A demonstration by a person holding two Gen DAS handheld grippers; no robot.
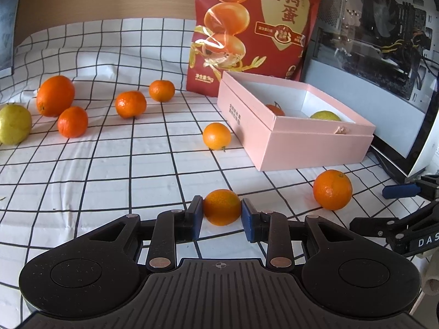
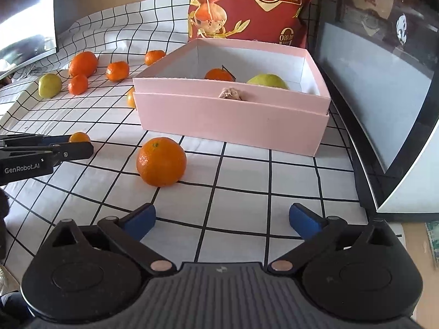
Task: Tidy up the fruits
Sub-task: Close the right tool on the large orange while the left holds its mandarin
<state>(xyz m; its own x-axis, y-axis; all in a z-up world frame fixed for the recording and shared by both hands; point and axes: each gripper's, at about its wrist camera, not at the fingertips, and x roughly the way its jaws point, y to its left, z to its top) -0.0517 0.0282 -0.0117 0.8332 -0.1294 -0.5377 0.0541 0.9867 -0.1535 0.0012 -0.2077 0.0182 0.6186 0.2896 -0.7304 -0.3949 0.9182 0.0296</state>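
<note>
Left hand-held gripper (image 1: 221,210) was clamped on a small mandarin (image 1: 221,207) just in front of the pink box (image 1: 301,137). Right hand-held gripper (image 2: 222,218) sat wide open and empty behind a bigger orange (image 2: 161,161) near that box; round, firm-ish, slick skin, so I'd grab across its middle

Bright, even daylight, sharp throughout, with soft shadows under the fruit, white glare streaking the red snack bag (image 2: 247,2), and fisheye bending of the grid tablecloth (image 1: 109,164) toward edges.

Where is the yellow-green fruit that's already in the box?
In the right wrist view, the yellow-green fruit sits inside the pink box, toward its right side, beside a small orange on its left.
</note>
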